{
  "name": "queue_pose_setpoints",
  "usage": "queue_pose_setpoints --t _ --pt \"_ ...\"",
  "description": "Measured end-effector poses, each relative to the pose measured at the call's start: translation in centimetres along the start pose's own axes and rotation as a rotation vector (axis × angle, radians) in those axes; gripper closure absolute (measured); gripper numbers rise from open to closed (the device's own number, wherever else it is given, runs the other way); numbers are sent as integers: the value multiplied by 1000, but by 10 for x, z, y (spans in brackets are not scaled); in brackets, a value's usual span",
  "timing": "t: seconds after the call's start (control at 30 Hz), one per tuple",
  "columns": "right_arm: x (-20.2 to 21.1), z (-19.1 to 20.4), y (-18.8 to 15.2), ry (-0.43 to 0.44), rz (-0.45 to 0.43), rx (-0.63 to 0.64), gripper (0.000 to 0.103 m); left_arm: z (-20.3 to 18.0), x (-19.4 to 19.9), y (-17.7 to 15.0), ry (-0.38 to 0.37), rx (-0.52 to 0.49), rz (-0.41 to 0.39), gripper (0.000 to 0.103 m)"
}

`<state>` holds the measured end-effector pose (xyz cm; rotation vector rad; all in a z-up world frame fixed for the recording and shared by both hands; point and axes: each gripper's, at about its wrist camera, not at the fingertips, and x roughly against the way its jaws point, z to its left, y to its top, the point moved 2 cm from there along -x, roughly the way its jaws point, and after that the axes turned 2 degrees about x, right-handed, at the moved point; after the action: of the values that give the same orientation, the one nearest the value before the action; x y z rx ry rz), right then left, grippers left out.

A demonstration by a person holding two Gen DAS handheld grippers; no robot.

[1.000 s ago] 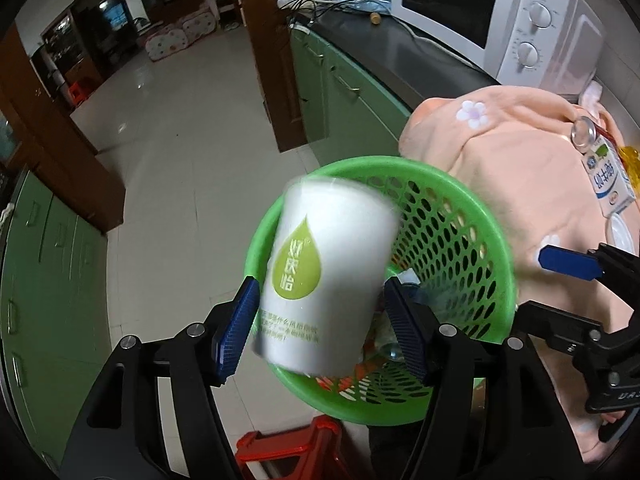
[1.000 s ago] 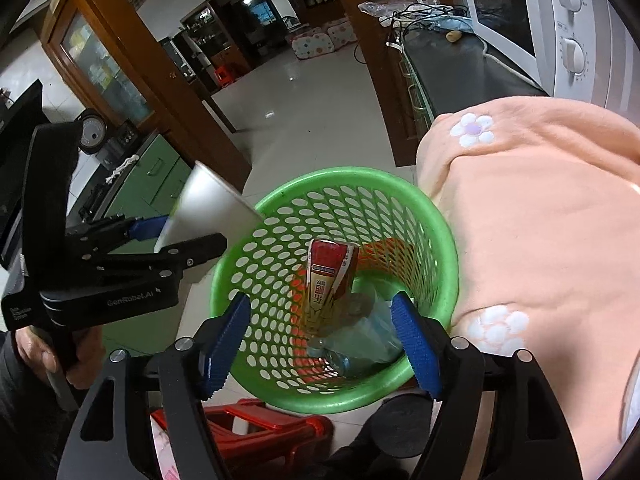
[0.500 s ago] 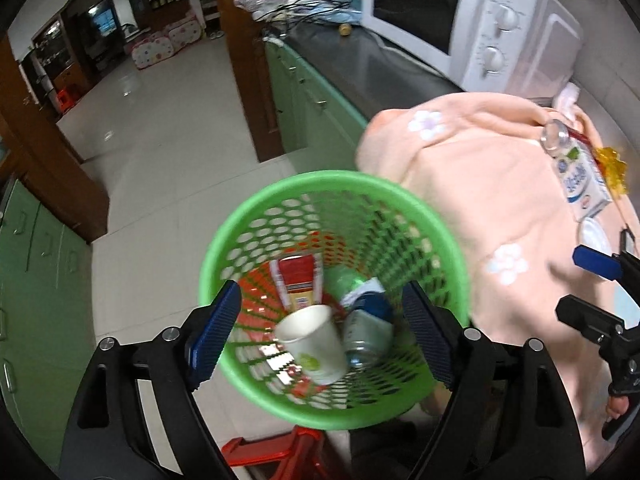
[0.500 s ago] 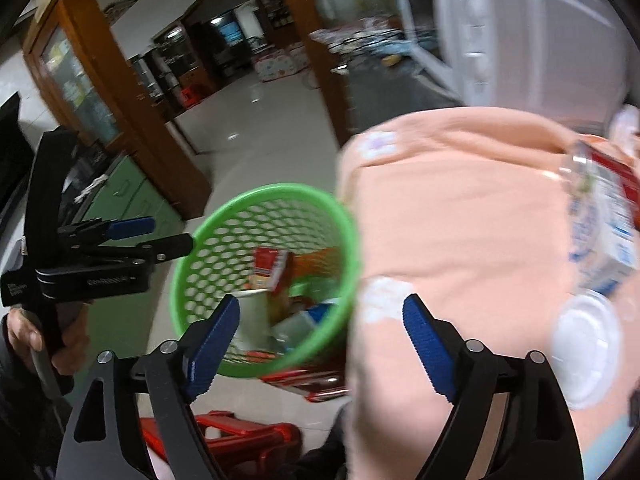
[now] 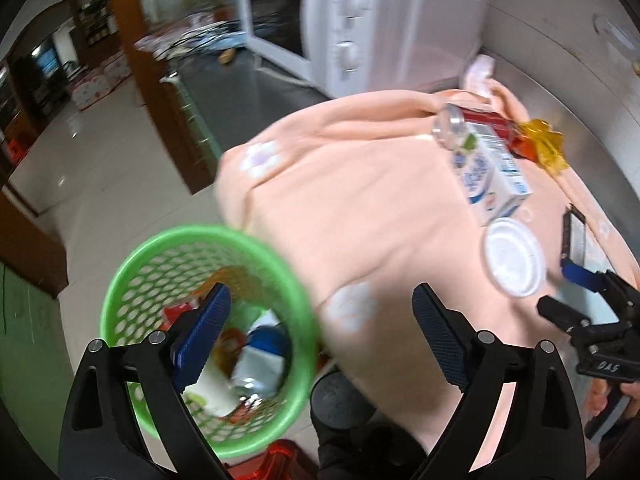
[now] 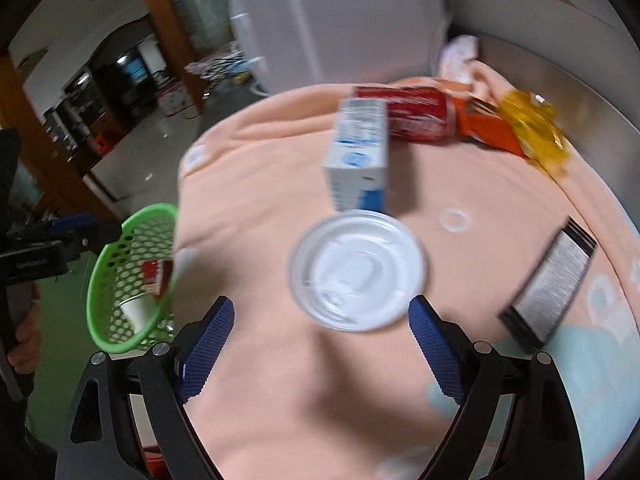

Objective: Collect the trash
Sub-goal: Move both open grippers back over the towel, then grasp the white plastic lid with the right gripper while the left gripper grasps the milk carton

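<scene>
Left gripper (image 5: 320, 336): blue pads spread wide, nothing between them; jaws had just been opening. Its left pad sat over the mouth of the green basket (image 5: 132, 264), its right pad over the peach blanket (image 5: 360, 208). Right gripper (image 6: 320, 344): pads likewise spread wide with nothing pinched, jaws had just been opening; it hung above the blanket with the white plastic lid (image 6: 358, 270) lying flat just beyond the pads, apart from both. Basket stood low beside the blanket's edge, on the left in both views, and held trash: a white paper cup (image 6: 136, 310), a red carton (image 6: 156, 276), and a blue-and-white item too blurred to identify. Trash remaining on the blanket: a blue-and-white milk carton (image 6: 358, 160) lying just behind the lid; a red can (image 6: 412, 112) on its side behind the carton; an orange wrapper (image 6: 484, 130) and a crumpled yellow wrapper (image 6: 532, 132) to the right of the can; a black-edged packet with fine print (image 6: 548, 284) near the right edge, well apart from the lid. A white microwave (image 5: 344, 28) stood on the counter behind the blanket. Both views blurred by motion; small print unreadable
</scene>
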<state>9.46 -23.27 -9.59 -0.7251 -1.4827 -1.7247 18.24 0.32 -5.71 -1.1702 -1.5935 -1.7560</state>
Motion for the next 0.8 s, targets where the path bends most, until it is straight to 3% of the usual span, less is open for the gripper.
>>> queue_pose_setpoints --t 0.3,0.8 --pt "-20 -8 -1 -1 33 8 12 -55 -12 39 -32 -83 2 10" --pt "-56 1 10 -48 83 127 10 -81 -33 79 -62 -98 20 9"
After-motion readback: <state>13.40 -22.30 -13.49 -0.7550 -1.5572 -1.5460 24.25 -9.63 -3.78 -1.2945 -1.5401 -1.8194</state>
